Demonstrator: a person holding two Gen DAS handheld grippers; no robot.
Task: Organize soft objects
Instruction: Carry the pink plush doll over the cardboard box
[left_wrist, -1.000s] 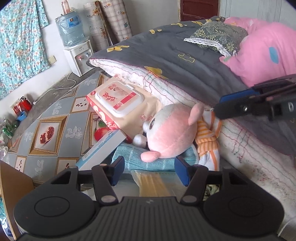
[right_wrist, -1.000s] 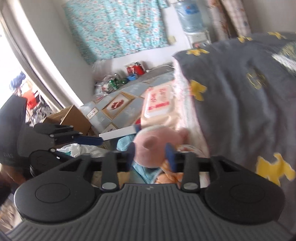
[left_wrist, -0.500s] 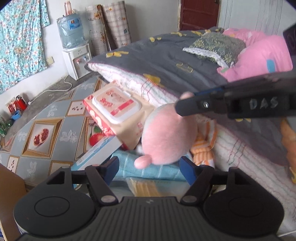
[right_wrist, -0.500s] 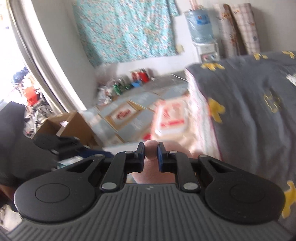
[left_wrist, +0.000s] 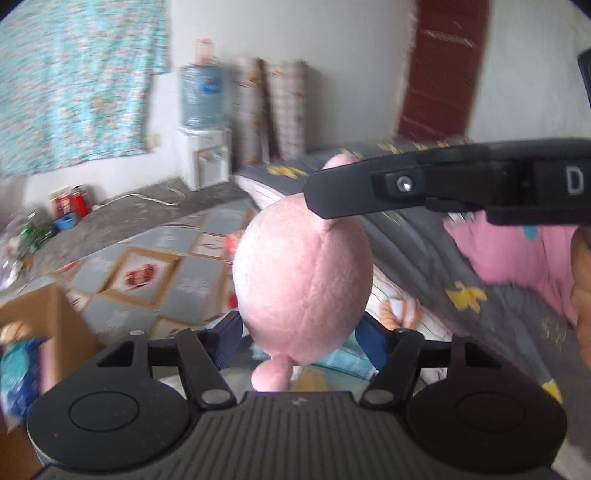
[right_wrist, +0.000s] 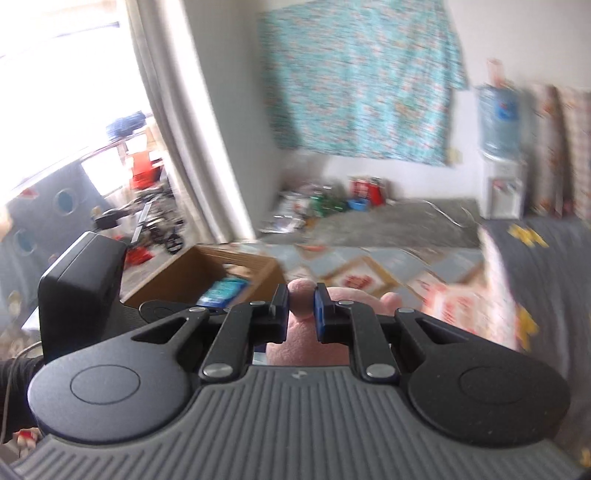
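A pink plush toy (left_wrist: 303, 273) hangs in the air in front of the bed. My right gripper (right_wrist: 301, 306) is shut on one of its ears (right_wrist: 301, 290), and in the left wrist view that gripper (left_wrist: 317, 192) reaches in from the right above the toy's head. My left gripper (left_wrist: 299, 339) sits low around the toy's underside. Its jaws are closing with the plush body between the blue pads (left_wrist: 227, 338), which flank the toy without visibly squeezing it. A small pink limb (left_wrist: 271, 376) dangles below.
An open cardboard box (right_wrist: 207, 266) with a blue pack inside stands on the floor at left. The bed with a grey quilt (left_wrist: 424, 251) and a pink pillow (left_wrist: 517, 251) fills the right. A blue towel (left_wrist: 343, 363) and striped cloth (left_wrist: 402, 310) lie below the toy.
The right gripper closed on the plush's ear and lifted the toy off the pile. Both grippers rose and turned toward the room, and the left jaws now flank the hanging toy.
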